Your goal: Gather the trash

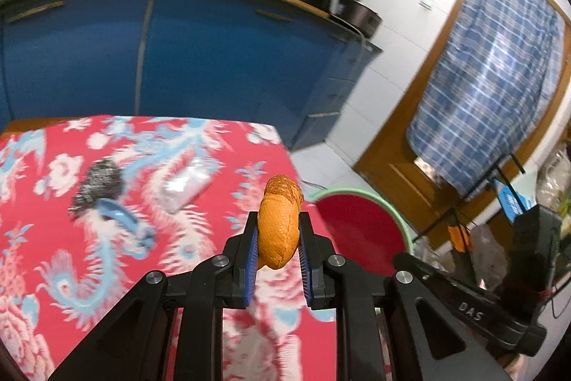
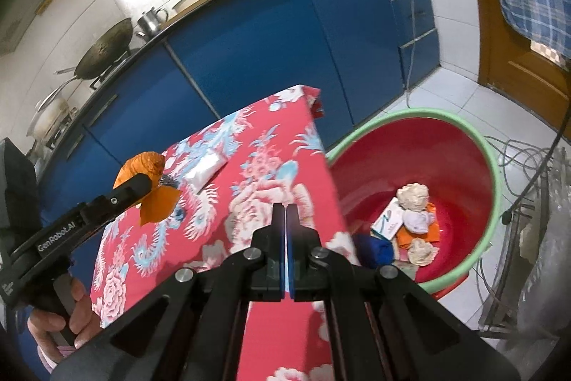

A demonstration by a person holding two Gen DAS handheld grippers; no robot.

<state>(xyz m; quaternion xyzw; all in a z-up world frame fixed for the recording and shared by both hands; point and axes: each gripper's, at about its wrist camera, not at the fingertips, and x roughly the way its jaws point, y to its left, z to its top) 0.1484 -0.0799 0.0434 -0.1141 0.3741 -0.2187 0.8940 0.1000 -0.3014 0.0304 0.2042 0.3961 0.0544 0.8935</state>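
My left gripper (image 1: 277, 223) is shut on a crumpled orange wrapper (image 1: 279, 224), held above the red flowered tablecloth (image 1: 117, 259) near the table's right edge. From the right wrist view the same orange wrapper (image 2: 150, 183) sticks out both sides of the left gripper (image 2: 144, 183). My right gripper (image 2: 286, 213) is shut with nothing in it, over the cloth's edge. Beside the table stands a red basin (image 2: 464, 166) with a green rim, holding crumpled paper, a small box and orange scraps. On the cloth lie a white packet (image 1: 185, 184) and a dark scrubber with a blue handle (image 1: 103, 191).
Blue kitchen cabinets (image 1: 214, 52) run behind the table, with a wok, kettle and appliances on the counter. A wooden door (image 1: 403, 166) with a blue checked cloth is at the right. Cables and a wire rack (image 2: 517, 202) crowd the floor beyond the basin. A hand (image 2: 75, 313) holds the left gripper's handle.
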